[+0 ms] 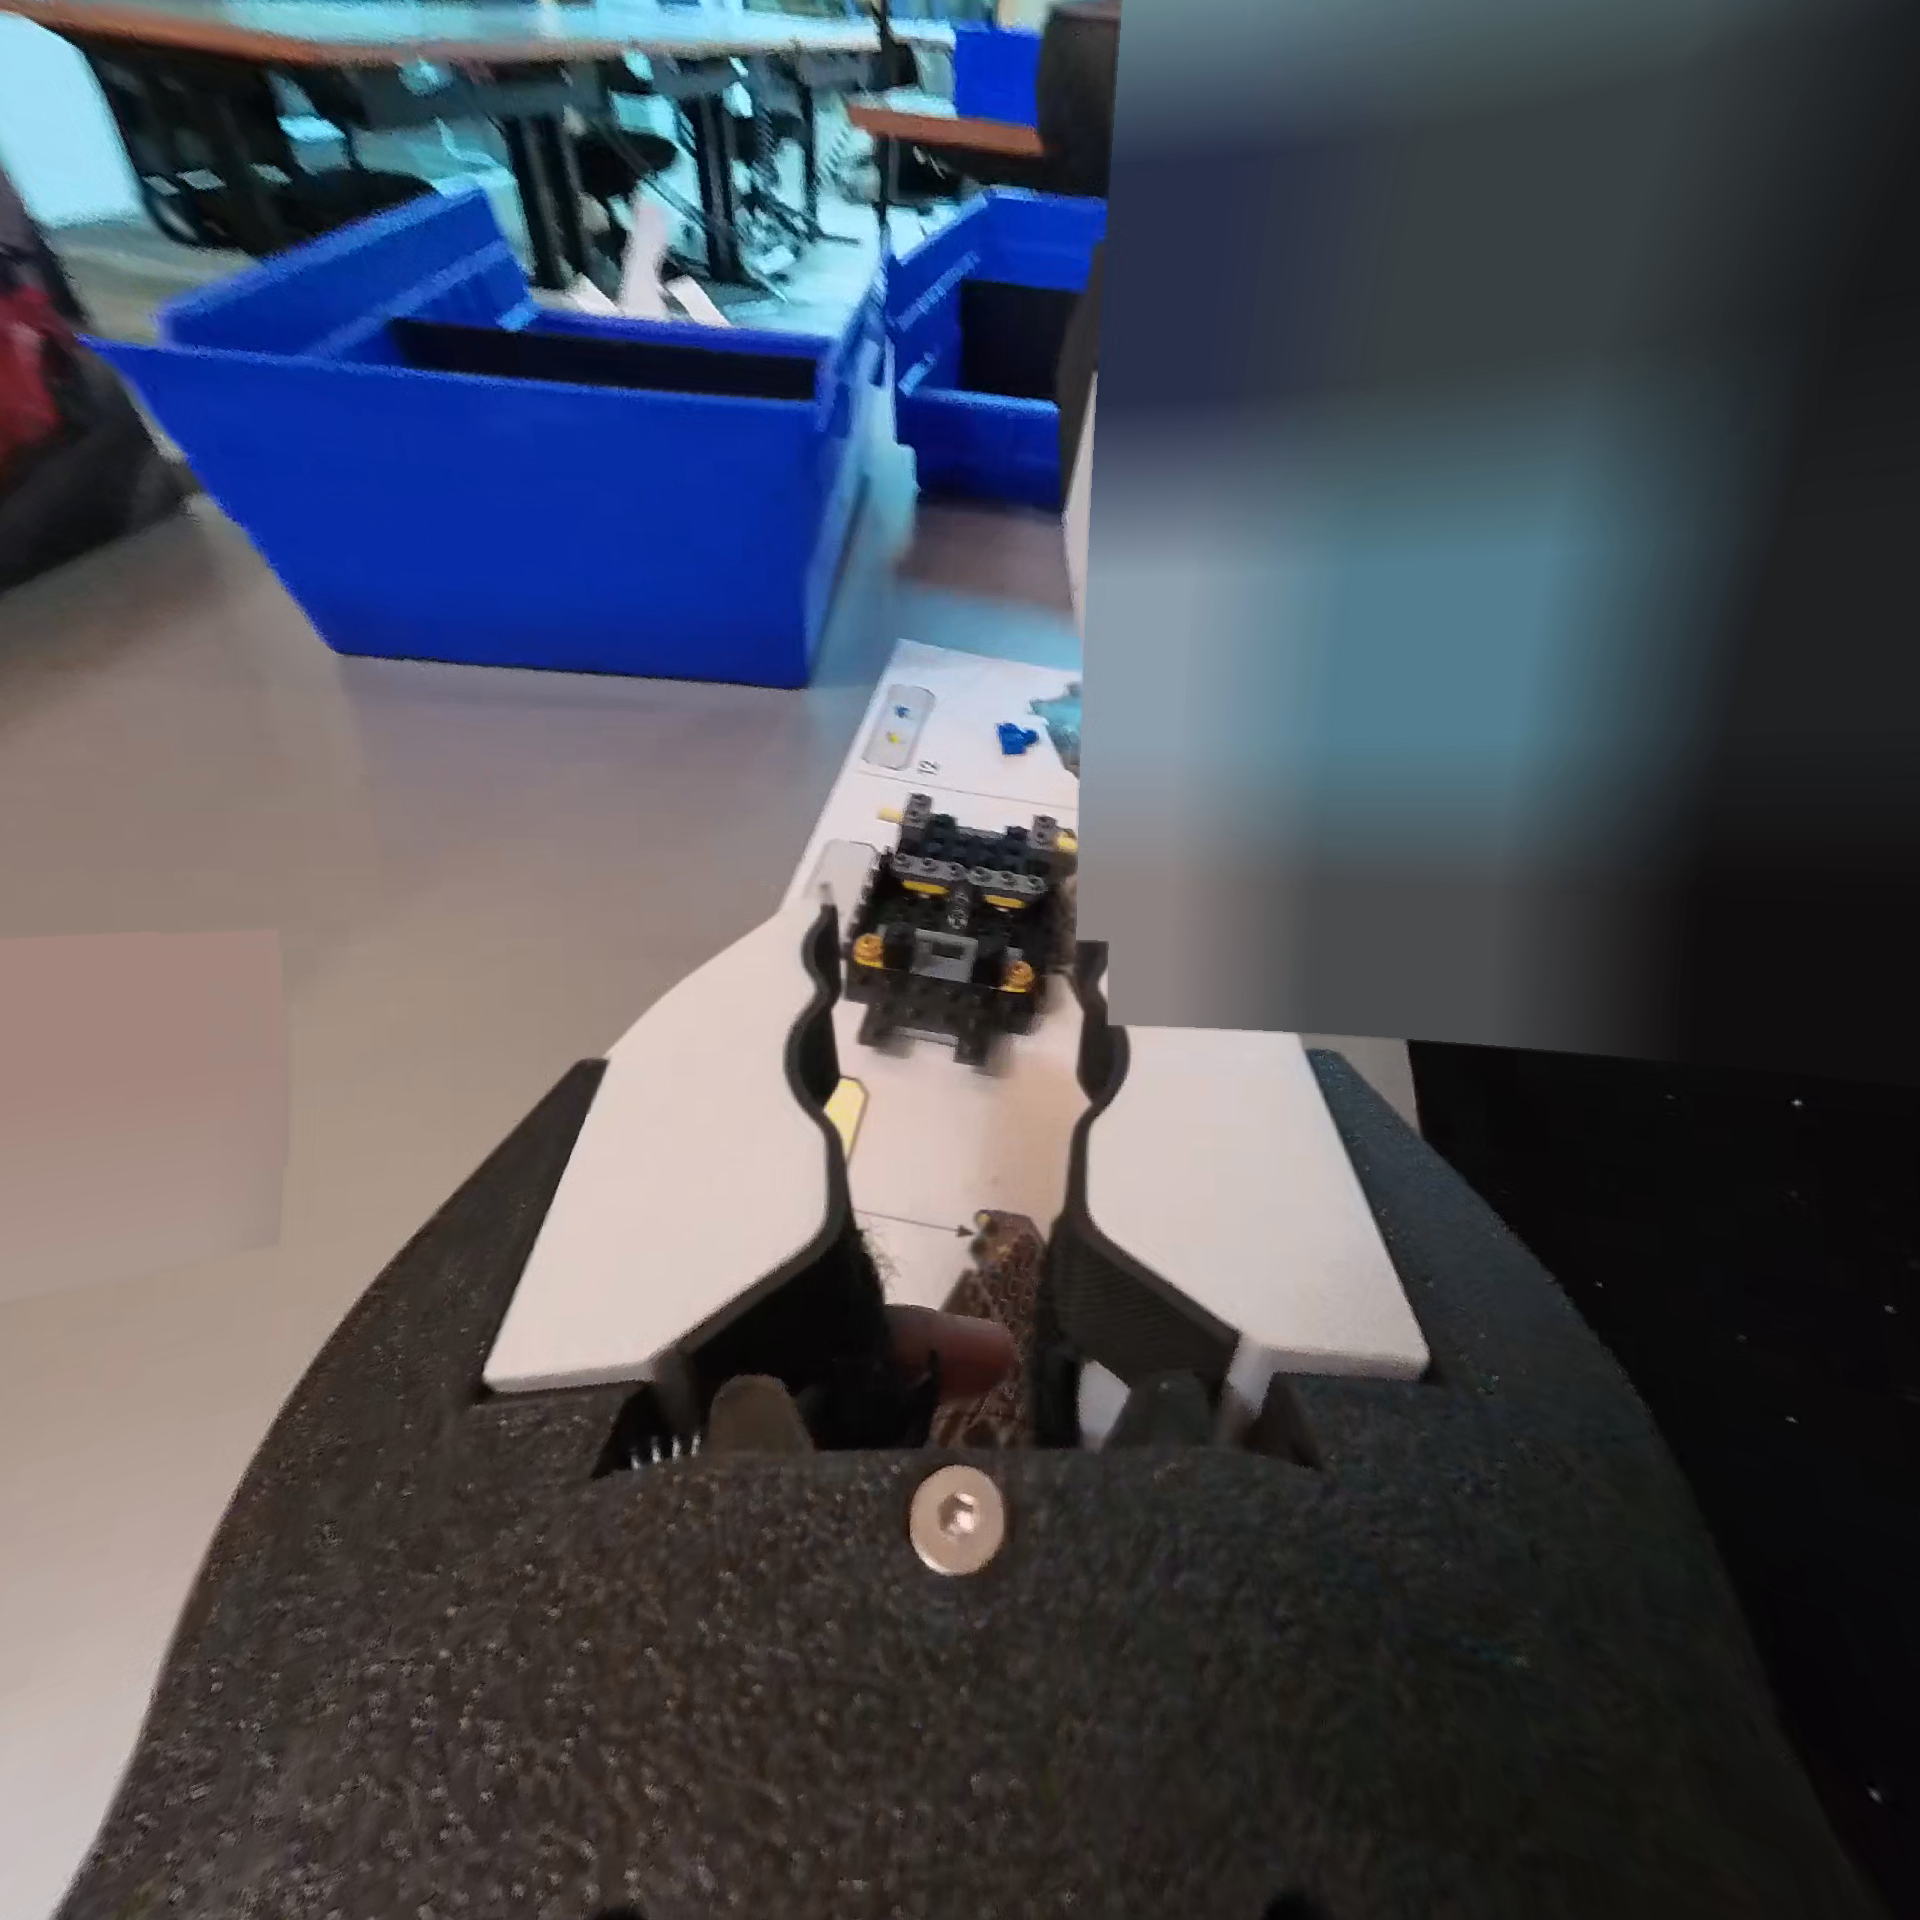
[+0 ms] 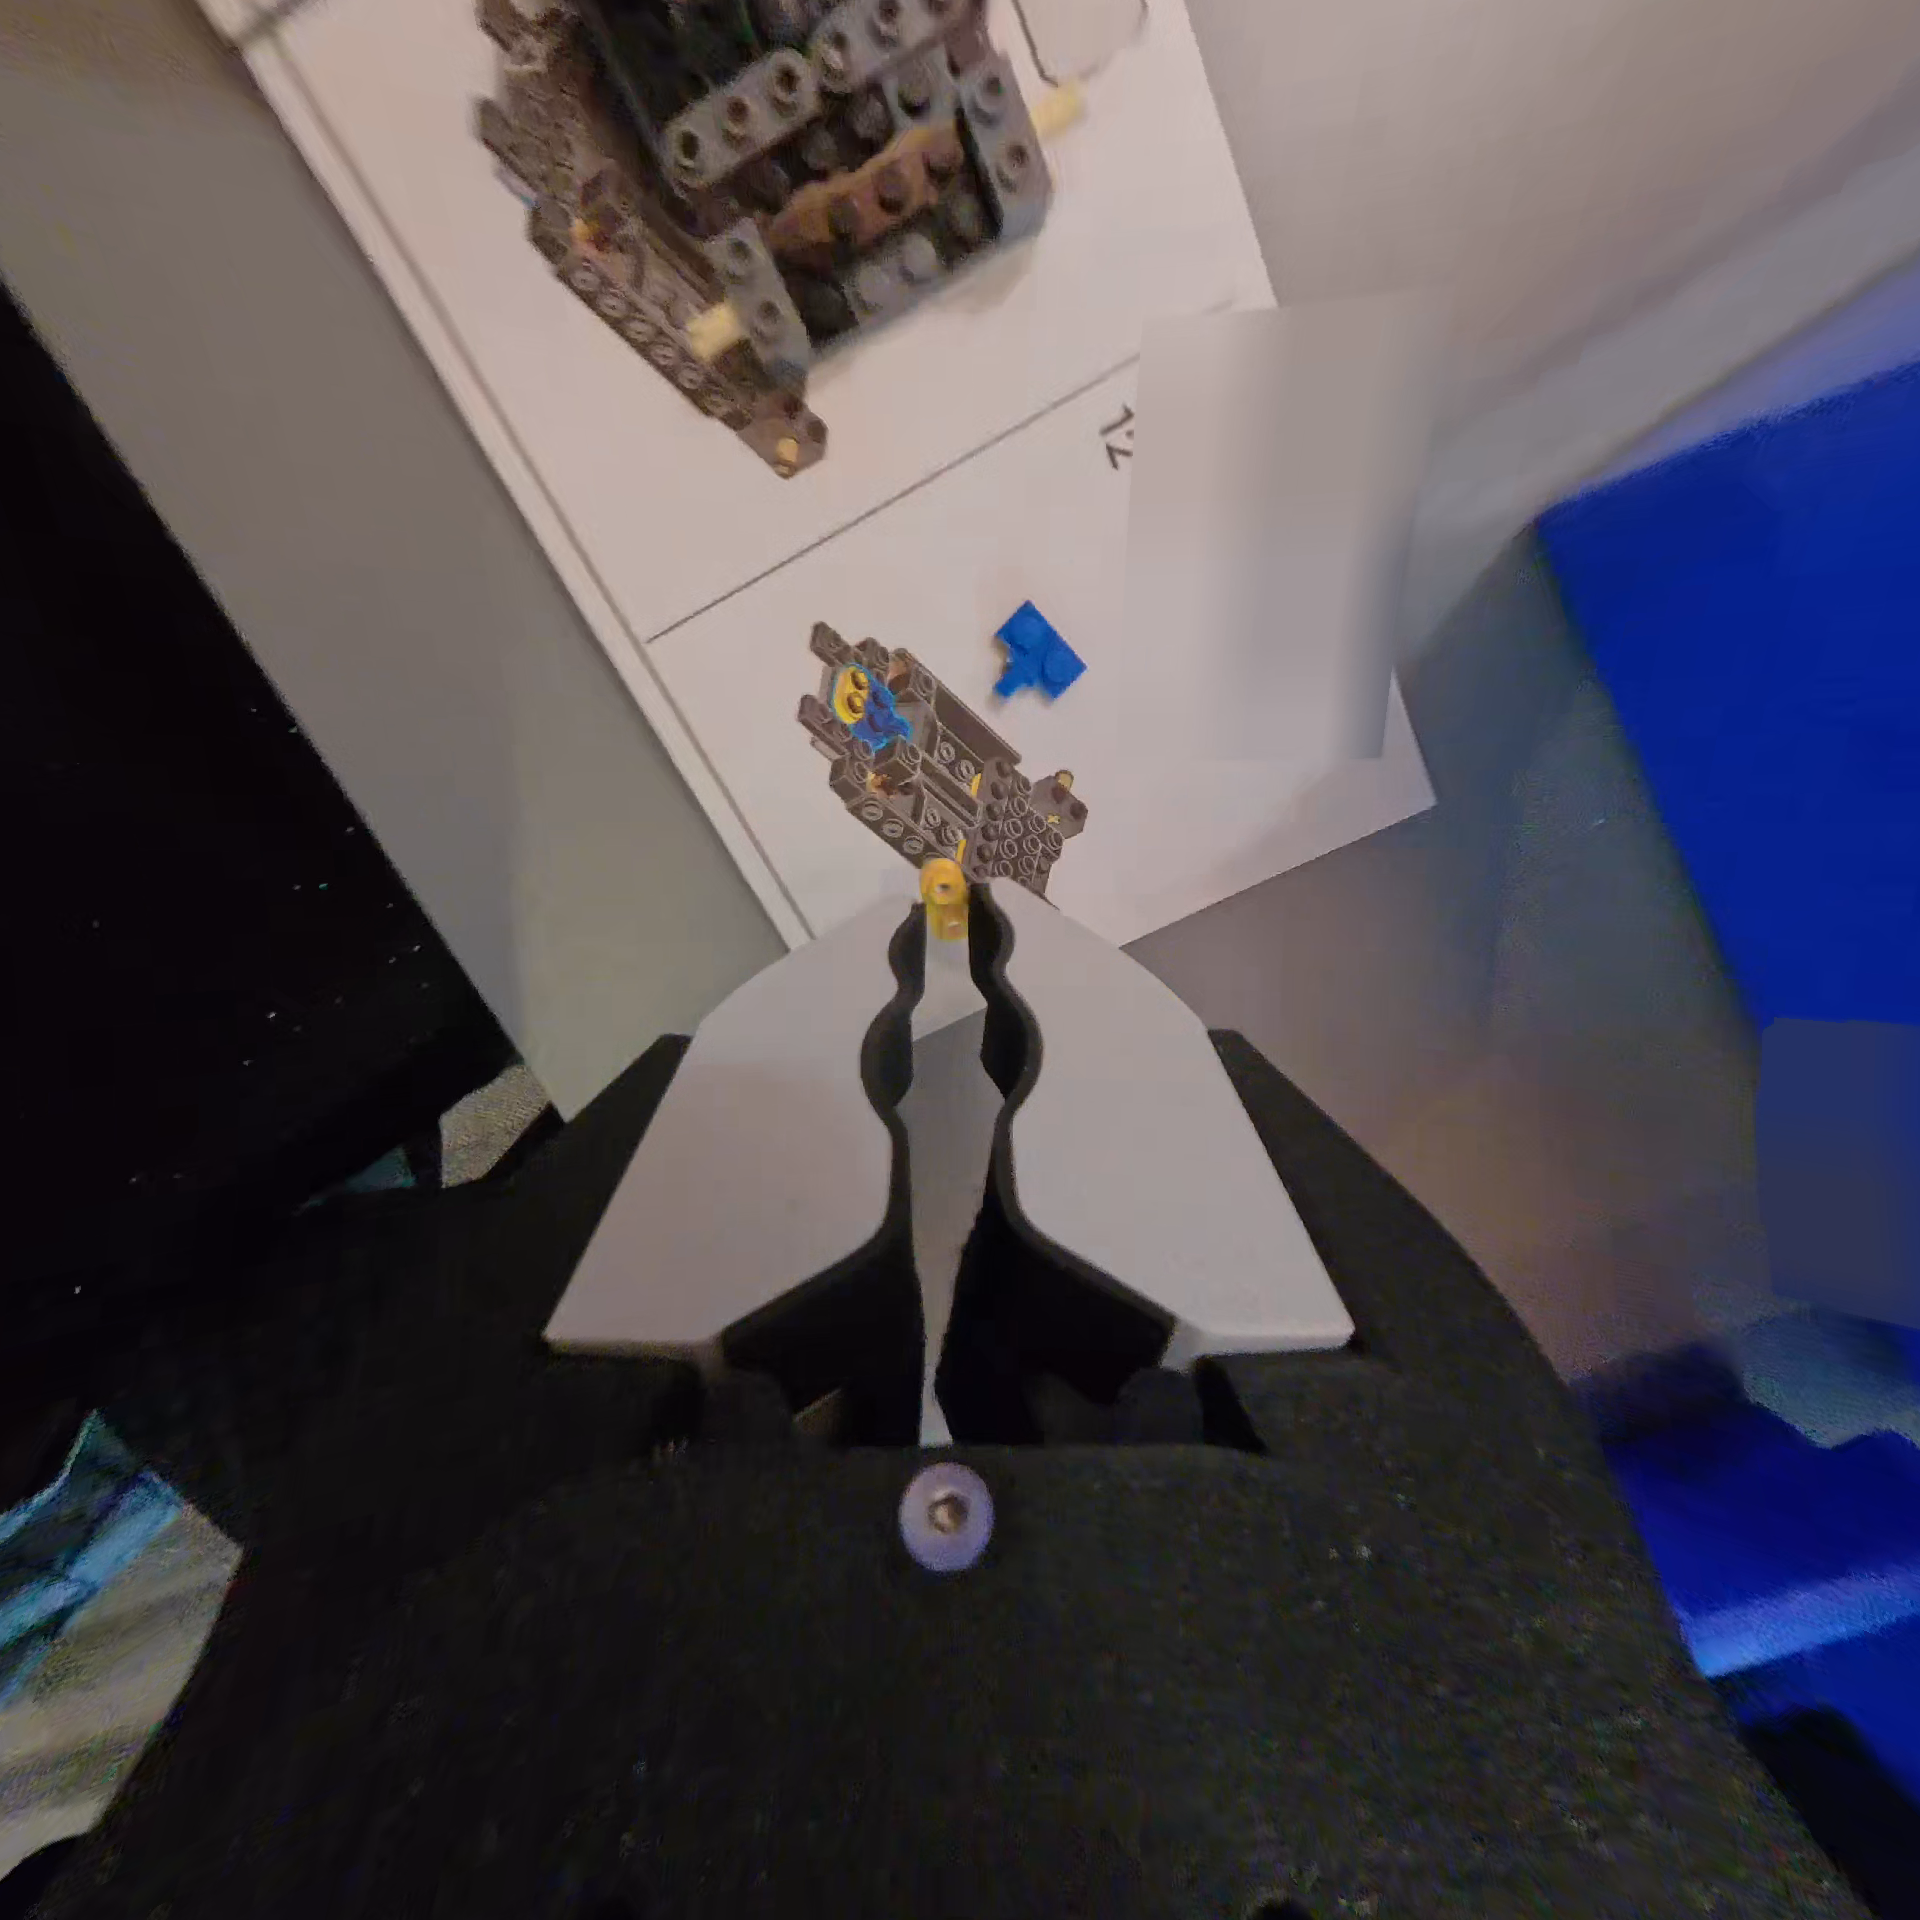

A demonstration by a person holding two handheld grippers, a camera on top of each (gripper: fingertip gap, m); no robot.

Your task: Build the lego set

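The black and grey Lego build (image 1: 951, 940) with yellow pins stands on the white instruction booklet (image 1: 935, 1132). My left gripper (image 1: 956, 951) is open, and the build shows between and just beyond its fingertips. In the right wrist view the build (image 2: 790, 197) is at the top, blurred. My right gripper (image 2: 945, 920) is shut on a small yellow Lego piece (image 2: 943, 896) and holds it over the booklet (image 2: 727, 520), above a printed picture of the model (image 2: 935, 758). A loose blue Lego piece (image 2: 1039, 657) lies on the page; it also shows in the left wrist view (image 1: 1013, 738).
Two blue bins (image 1: 499, 499) (image 1: 987, 343) stand on the grey table (image 1: 364, 831) behind the booklet. A blue bin (image 2: 1745, 748) is close on the right in the right wrist view. The table's dark edge (image 2: 156, 831) is to the left there. Tables and chairs stand far behind. Spacing between my two grippers at the tips: around 20 cm.
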